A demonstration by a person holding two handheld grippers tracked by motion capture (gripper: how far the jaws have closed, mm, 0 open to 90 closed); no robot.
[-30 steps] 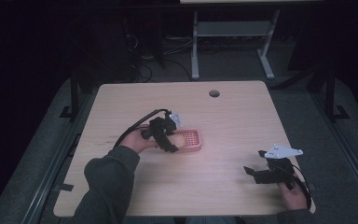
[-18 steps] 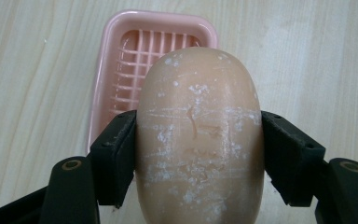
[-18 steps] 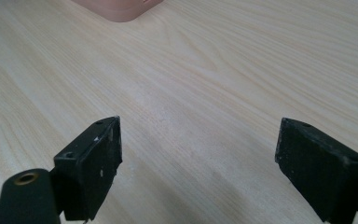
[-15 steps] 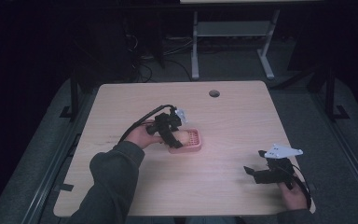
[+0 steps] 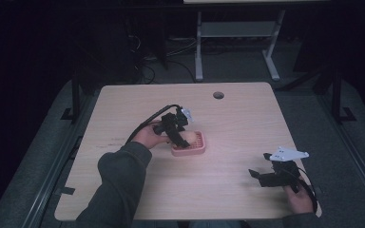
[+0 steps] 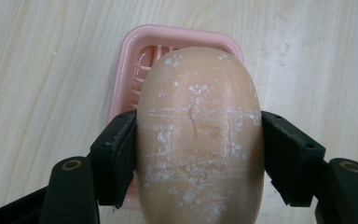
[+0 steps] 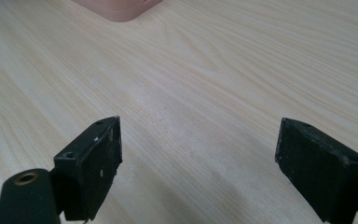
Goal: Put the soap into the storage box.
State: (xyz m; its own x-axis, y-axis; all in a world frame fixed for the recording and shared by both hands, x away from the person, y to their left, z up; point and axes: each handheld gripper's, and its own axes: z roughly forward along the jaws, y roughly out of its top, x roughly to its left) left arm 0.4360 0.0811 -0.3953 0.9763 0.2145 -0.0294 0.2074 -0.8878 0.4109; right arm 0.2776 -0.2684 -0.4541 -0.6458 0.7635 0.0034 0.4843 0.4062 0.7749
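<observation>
A tan oval bar of soap (image 6: 199, 135) with white scuffs is clamped between the jaws of my left gripper (image 6: 198, 149), which is shut on it. Below the soap lies a pink ribbed soap dish (image 6: 135, 79) on the wooden table. From above, the left gripper (image 5: 179, 136) hovers over the dish's (image 5: 196, 145) left half, the soap (image 5: 184, 139) peeking out beside it. My right gripper (image 5: 261, 176) rests near the table's front right, open, with bare wood between its jaws (image 7: 198, 158).
The light wooden table (image 5: 228, 118) has a round cable hole (image 5: 218, 95) near its far edge. A corner of the pink dish (image 7: 116, 7) shows at the top of the right gripper view. Dark floor and a desk frame (image 5: 237, 42) lie beyond.
My left gripper has moved a little right and forward, bringing the soap over the pink dish. The right gripper has stayed still.
</observation>
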